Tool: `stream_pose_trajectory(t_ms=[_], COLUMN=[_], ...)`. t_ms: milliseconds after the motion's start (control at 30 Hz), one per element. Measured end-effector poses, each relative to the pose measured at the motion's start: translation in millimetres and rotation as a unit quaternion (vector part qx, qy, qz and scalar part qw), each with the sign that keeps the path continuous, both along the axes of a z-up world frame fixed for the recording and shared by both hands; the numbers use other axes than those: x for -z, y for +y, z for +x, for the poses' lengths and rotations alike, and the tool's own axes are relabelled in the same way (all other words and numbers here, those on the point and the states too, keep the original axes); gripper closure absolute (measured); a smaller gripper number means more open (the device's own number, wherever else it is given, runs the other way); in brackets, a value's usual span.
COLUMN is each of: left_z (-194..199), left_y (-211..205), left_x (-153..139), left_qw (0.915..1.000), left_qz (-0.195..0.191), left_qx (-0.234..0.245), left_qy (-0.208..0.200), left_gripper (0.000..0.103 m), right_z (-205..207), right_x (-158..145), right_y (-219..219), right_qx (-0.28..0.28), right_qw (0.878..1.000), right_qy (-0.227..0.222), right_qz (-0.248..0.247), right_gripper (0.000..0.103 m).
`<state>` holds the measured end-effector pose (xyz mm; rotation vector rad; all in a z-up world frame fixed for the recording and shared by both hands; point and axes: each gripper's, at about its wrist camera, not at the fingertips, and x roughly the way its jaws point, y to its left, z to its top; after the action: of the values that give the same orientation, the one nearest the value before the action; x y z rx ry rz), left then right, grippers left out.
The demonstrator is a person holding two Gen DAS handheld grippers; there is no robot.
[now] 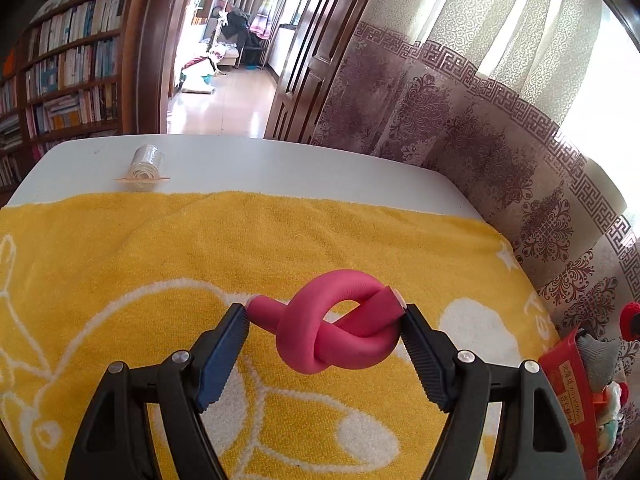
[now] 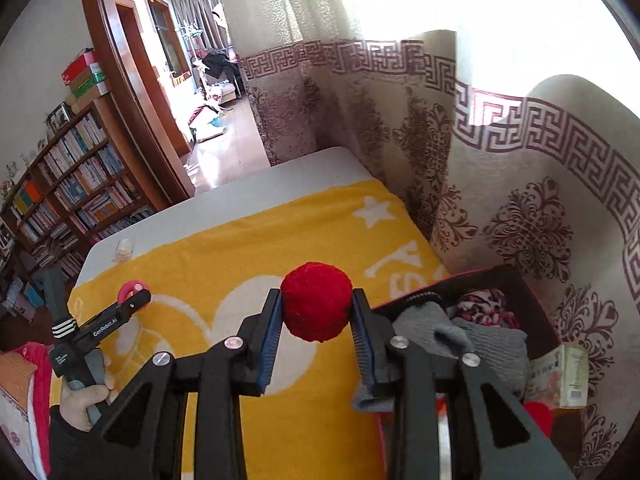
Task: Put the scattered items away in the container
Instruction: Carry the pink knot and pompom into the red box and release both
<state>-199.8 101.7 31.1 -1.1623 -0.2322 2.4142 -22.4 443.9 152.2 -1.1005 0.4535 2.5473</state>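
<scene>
My left gripper (image 1: 324, 316) is shut on a pink foam rod tied in a knot (image 1: 340, 332), its pads pressing the rod's two ends above the yellow towel (image 1: 200, 248). My right gripper (image 2: 316, 312) is shut on a red yarn ball (image 2: 316, 304), held above the towel's right part, next to the red box (image 2: 408, 300). The box holds grey knitwear (image 2: 480, 340), a patterned cloth (image 2: 486, 304) and a small book (image 2: 560, 376). In the right wrist view the left gripper (image 2: 134, 294) shows at far left with the pink rod (image 2: 128, 286), held by a hand (image 2: 84, 396).
A clear roll with a thin stick (image 1: 146, 166) lies on the white table (image 1: 280, 168) beyond the towel. A patterned curtain (image 1: 480, 140) hangs close along the right side. A bookshelf (image 1: 68, 76) and a doorway stand behind. The red box (image 1: 568, 376) shows at the left view's right edge.
</scene>
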Motion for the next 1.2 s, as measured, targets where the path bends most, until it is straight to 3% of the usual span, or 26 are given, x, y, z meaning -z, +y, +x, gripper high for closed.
stream_pose_trajectory(t_ms=[167, 333, 433, 567, 700, 767, 833, 867, 1200], left_z=[18, 44, 65, 85, 104, 114, 127, 134, 185], left_y=[11, 29, 45, 63, 88, 104, 122, 130, 217], left_x=[-22, -40, -45, -53, -63, -70, -72, -74, -86], left_qw=[0.9993, 0.9972, 0.9949, 0.9916, 0.9869, 0.9837, 0.9797, 0.9777, 0.9577], left_qz=[0.006, 0.015, -0.001, -0.001, 0.002, 0.005, 0.012, 0.015, 0.006], left_qx=[0.023, 0.063, 0.089, 0.120, 0.154, 0.173, 0.194, 0.203, 0.281], left_qy=[0.029, 0.038, 0.048, 0.048, 0.048, 0.050, 0.050, 0.050, 0.063], left_gripper=[0.024, 0.024, 0.024, 0.024, 0.024, 0.024, 0.024, 0.024, 0.024], right_z=[26, 25, 13, 0, 6, 11, 17, 21, 77], right_x=[3, 17, 31, 48, 47, 42, 37, 34, -11], right_y=[67, 95, 105, 118, 111, 109, 108, 109, 88], right_qx=[0.072, 0.081, 0.083, 0.081, 0.060, 0.053, 0.048, 0.047, -0.003], right_qw=[0.997, 0.996, 0.994, 0.992, 0.994, 0.996, 0.997, 0.997, 0.998], right_qy=[-0.020, -0.040, -0.060, -0.083, -0.069, -0.059, -0.042, -0.033, 0.060], right_qz=[-0.009, -0.019, -0.023, -0.059, -0.057, -0.050, -0.054, -0.056, -0.006], right_gripper=[0.066, 0.066, 0.066, 0.064, 0.064, 0.057, 0.040, 0.037, 0.033])
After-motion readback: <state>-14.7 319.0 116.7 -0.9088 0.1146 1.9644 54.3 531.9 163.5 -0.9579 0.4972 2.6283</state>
